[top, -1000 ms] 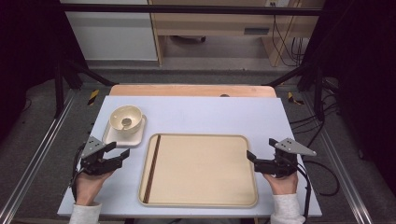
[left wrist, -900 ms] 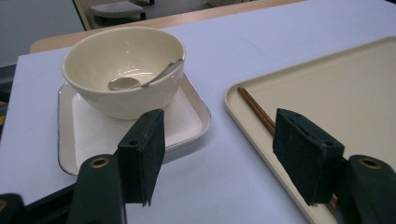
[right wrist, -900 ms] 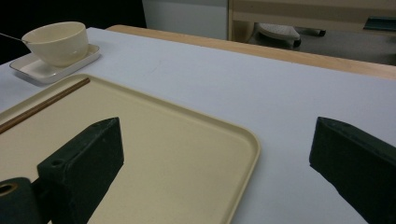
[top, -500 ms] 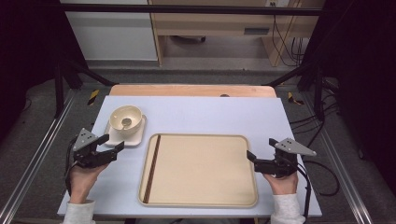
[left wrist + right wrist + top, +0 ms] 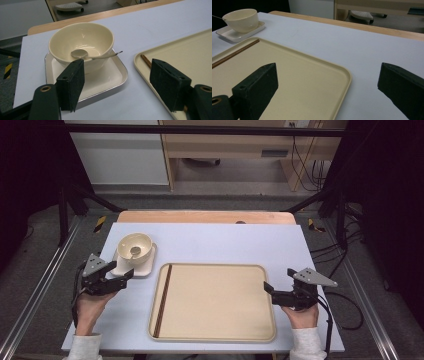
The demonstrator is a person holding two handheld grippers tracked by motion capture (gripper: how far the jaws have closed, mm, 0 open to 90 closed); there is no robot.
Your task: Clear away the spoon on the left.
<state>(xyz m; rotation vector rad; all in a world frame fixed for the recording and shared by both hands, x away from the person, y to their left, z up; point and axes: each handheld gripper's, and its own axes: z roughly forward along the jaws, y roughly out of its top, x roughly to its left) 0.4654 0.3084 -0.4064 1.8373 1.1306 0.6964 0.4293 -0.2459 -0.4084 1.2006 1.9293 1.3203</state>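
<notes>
**Asker:** While the person is sitting at the pale counter (image 5: 225,240), what is lying on it, biggest thing first?

**Describer:** A broad cream tray (image 5: 215,320) is taking up the middle, with dark chopsticks (image 5: 163,300) lying along its left edge. The right hand-held gripper (image 5: 267,290) is hovering just beside the tray's right rim, its jaws standing wide with nothing between them. Beyond the tray's far left corner, a small square plate (image 5: 145,268) is carrying a cream bowl (image 5: 82,37). A metal spoon (image 5: 78,53) is resting inside the bowl, its handle poking out over the rim.

**Asker:** And the other hand?

**Describer:** The left hand-held gripper (image 5: 125,279) is pointing at the plate's near edge. Its jaws have just been opening and are standing wide. The pads are gripping nothing, though the plate's near corner is sitting just ahead of them.

**Asker:** How would the plate and bowl handle?

**Describer:** Both are looking glossy, stiff and hard, probably ceramic or melamine, so I am judging them slippery and breakable if dropped. The stack is likely moderately heavy, and the bowl is only sitting loose on the plate. The spoon could rattle out if tilted. The plate's raised near rim is looking like the best hold, pinched deep and kept level. Alternatively, the bowl's wall could be clamped at the rim, away from the spoon handle.
</notes>
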